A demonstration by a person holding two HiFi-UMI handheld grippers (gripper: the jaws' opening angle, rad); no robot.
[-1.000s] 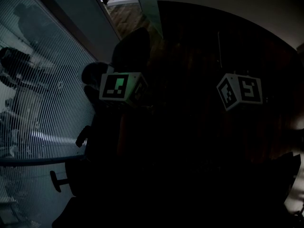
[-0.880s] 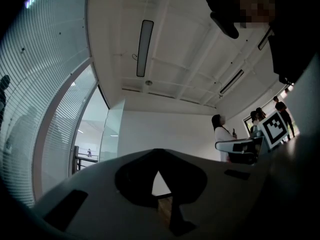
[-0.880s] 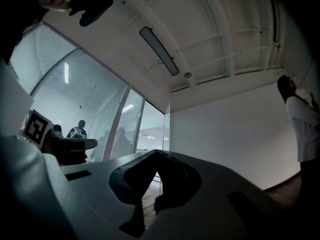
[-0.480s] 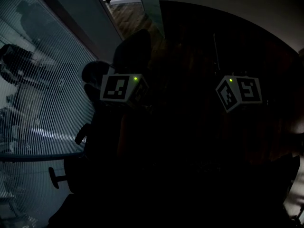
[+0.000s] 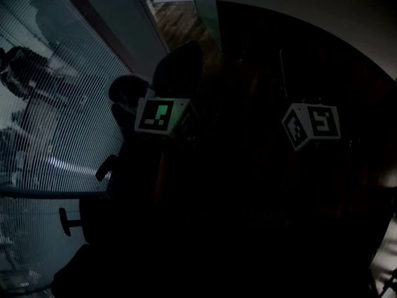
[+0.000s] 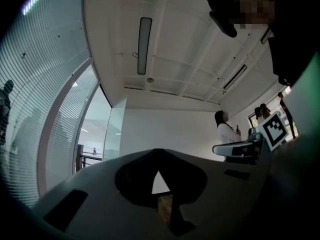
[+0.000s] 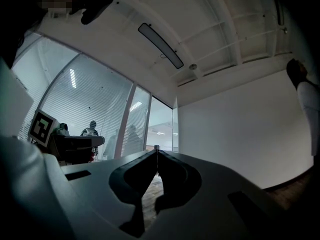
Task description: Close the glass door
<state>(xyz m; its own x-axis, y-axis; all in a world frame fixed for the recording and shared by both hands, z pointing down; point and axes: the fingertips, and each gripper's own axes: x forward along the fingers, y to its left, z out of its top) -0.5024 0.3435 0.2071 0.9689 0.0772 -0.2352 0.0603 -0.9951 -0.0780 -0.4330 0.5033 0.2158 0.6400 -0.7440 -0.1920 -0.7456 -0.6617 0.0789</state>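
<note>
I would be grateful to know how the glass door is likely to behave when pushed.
The glass door looks like a tall pane, so it is probably heavy and stiff. Its smooth face is likely slippery, and a hard knock might chip it.

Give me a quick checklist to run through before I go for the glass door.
1. Left gripper free: ok, fingers together on nothing.
2. Right gripper free: ok, fingers together on nothing.
3. Glass door in sight: ok, ahead.
4. Gripper touching door: not ok, both short of it.
5. Person out of the door's swing: cannot tell.
</note>
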